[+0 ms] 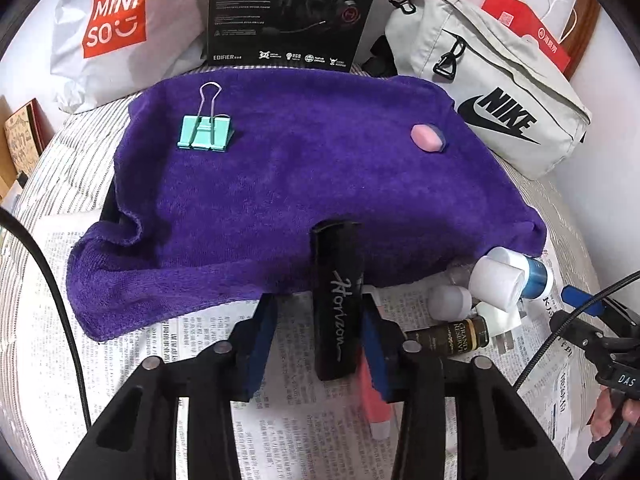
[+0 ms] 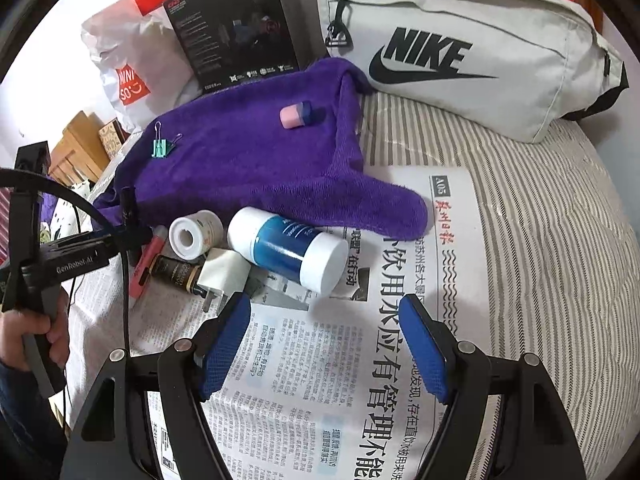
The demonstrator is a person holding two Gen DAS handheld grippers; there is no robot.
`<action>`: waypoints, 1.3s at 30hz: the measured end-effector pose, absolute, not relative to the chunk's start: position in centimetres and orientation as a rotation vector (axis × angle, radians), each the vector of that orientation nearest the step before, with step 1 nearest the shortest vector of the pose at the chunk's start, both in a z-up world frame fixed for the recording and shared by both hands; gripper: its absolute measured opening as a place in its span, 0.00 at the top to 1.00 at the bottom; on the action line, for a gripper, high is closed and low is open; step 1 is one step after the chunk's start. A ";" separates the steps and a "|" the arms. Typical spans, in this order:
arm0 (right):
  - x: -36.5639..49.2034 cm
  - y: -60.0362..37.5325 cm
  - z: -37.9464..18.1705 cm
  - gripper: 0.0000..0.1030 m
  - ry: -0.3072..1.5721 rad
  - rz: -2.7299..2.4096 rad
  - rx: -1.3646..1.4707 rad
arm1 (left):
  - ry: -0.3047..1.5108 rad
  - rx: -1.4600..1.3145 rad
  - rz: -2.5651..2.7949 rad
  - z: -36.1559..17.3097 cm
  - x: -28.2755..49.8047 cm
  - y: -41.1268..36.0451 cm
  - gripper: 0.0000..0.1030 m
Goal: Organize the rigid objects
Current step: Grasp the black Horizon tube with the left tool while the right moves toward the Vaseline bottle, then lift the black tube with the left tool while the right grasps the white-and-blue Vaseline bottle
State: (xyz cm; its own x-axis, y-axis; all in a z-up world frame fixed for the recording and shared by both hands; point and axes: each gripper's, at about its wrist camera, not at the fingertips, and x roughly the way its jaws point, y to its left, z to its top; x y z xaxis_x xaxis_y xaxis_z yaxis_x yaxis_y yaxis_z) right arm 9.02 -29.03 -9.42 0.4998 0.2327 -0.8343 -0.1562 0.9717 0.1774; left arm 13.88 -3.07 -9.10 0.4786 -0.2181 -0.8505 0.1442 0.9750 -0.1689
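Observation:
A black bar marked "Horizon" (image 1: 336, 300) lies between the jaws of my left gripper (image 1: 320, 300), its far end on the purple towel (image 1: 300, 184). The right pad touches it, while a gap shows at the left pad. On the towel lie a green binder clip (image 1: 206, 132) and a pink-and-blue eraser (image 1: 427, 138). My right gripper (image 2: 324, 300) stands open over the newspaper (image 2: 320, 380), just short of a white-and-blue bottle (image 2: 286, 250) lying on its side. Beside the bottle are a white tape roll (image 2: 194, 234), a white plug (image 2: 224, 276), a small brown bottle (image 2: 176, 272) and a pink pen (image 2: 150, 256).
A grey Nike bag (image 2: 460, 52), a black headphone box (image 1: 292, 12) and a white Miniso bag (image 1: 116, 24) stand along the back. Striped bedding (image 2: 540, 220) lies under the newspaper. A hand (image 2: 40, 332) holds the left gripper (image 2: 130, 234), with cables trailing.

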 end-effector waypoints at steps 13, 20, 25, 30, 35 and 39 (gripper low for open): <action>8.9 -27.7 -9.4 0.26 1.030 0.258 0.051 | 1.032 -0.078 -0.262 -8.6 12.2 -0.6 0.78; 8.5 -27.0 -9.7 0.26 1.044 0.269 0.028 | 1.030 -0.040 -0.259 -8.2 10.7 1.2 0.79; 8.3 -26.6 -9.7 0.26 1.045 0.279 0.021 | 1.047 -0.016 -0.263 -8.7 10.0 1.4 0.84; 8.3 -26.2 -9.8 0.26 1.056 0.285 0.008 | 1.062 0.019 -0.259 -9.3 10.2 1.0 0.86; 8.2 -26.3 -9.9 0.26 1.060 0.279 0.010 | 1.059 0.052 -0.233 -9.5 10.8 0.3 0.86; 8.3 -26.6 -9.8 0.26 1.049 0.280 0.014 | 1.047 0.054 -0.231 -9.6 11.4 0.2 0.88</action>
